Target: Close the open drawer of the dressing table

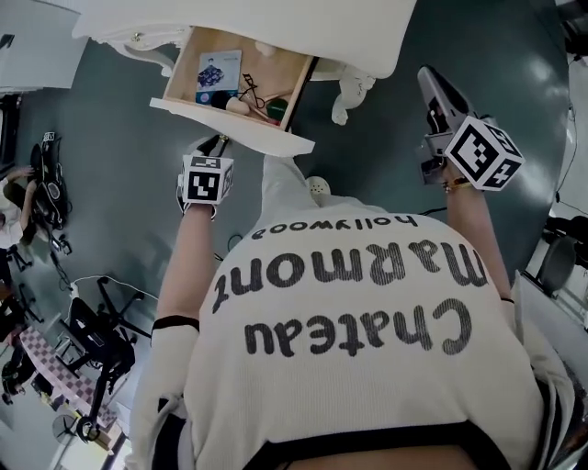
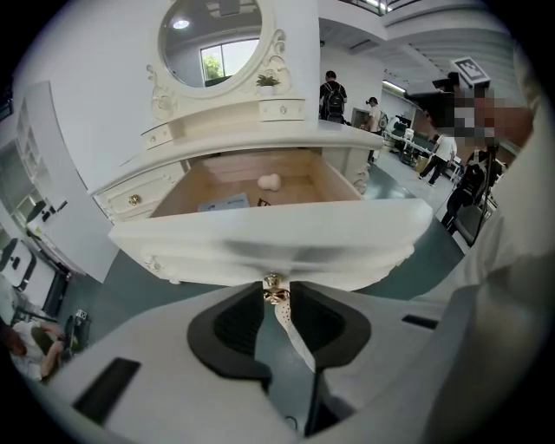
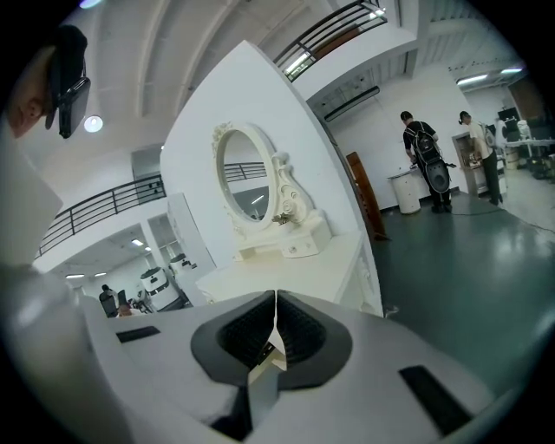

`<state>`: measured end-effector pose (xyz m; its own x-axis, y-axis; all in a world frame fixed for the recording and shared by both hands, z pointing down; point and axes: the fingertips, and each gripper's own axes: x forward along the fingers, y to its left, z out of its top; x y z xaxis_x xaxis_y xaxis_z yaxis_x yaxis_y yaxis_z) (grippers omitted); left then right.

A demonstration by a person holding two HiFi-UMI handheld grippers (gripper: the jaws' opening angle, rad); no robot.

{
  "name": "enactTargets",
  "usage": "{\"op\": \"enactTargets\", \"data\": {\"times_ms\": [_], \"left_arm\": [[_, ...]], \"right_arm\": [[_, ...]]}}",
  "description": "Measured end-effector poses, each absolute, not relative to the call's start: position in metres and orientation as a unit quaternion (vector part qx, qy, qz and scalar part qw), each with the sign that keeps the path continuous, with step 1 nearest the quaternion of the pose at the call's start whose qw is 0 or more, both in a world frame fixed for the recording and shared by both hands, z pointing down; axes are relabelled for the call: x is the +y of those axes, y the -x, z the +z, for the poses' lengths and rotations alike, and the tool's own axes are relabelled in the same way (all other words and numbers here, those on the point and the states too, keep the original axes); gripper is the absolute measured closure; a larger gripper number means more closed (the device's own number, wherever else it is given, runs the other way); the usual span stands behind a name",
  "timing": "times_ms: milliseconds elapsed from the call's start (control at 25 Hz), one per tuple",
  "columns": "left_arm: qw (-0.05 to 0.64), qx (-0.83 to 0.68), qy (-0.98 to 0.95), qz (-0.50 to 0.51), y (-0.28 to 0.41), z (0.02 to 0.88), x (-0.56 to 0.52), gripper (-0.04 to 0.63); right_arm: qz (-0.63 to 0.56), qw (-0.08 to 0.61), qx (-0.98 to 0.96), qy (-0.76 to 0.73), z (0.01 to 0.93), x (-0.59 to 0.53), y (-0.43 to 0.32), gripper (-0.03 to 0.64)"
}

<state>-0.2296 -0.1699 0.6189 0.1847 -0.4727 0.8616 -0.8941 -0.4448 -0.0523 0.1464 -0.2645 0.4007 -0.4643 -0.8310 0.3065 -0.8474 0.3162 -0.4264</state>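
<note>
Left gripper: jaws narrow, clamped on gold knob at the front of the drawer. Drawer is pulled out of the table, small items inside. Right gripper: jaws together, empty, off beside the table.

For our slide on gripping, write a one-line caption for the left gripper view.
Left gripper clasps the gold knob of the open drawer on a white dressing table.
</note>
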Motion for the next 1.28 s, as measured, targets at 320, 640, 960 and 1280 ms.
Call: {"op": "enactTargets", "data": {"times_ms": [320, 640, 960, 1280], "left_arm": [[0.267, -0.467, -0.731, 0.420, 0.234, 0.625, -0.170, 0.497], [0.288, -0.457, -0.726, 0.426, 0.232, 0.624, -0.170, 0.497], [0.296, -0.445, -0.730, 0.427, 0.233, 0.625, -0.172, 0.497], [0.309, -0.453, -0.734, 0.401, 0.234, 0.625, -0.172, 0.497]], "right_arm": [[0.264, -0.001, -0.793, -0.550, 0.396, -0.255, -0.163, 0.586], [0.269, -0.016, -0.782, -0.562, 0.391, -0.260, -0.168, 0.586], [0.273, -0.030, -0.774, -0.570, 0.390, -0.255, -0.167, 0.586], [0.280, -0.045, -0.762, -0.583, 0.395, -0.242, -0.175, 0.586]]}}
